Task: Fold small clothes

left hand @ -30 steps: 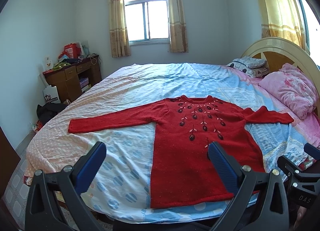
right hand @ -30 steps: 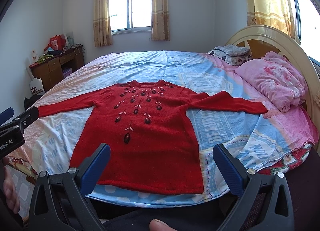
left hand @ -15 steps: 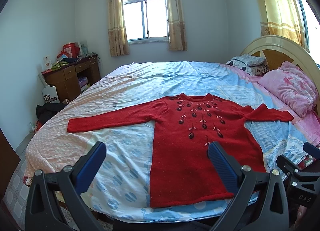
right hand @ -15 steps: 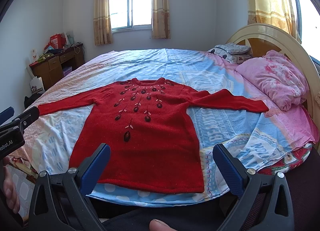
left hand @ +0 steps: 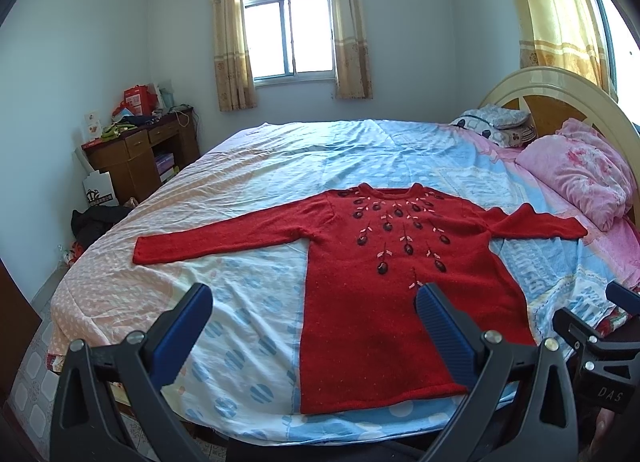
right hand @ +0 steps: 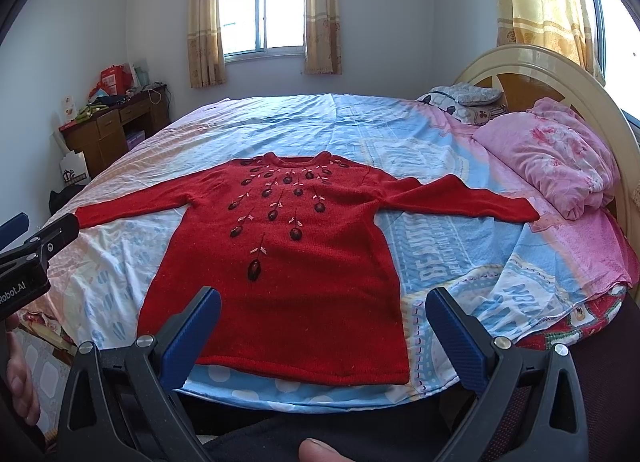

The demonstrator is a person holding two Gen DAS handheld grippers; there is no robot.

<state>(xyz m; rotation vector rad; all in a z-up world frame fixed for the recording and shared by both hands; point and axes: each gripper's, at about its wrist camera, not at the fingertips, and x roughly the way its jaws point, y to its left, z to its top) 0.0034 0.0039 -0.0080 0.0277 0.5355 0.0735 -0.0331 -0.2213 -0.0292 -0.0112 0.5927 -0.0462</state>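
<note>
On one bed, one red sweater; both grippers' jaws wide, empty.

red sweater ahead of both grippers is looking like matt fuzzy knit; bedsheet showing thin wrinkled printed cotton; headboard right of right gripper glossy lacquered; gripper pads ribbed blue plastic.
</note>
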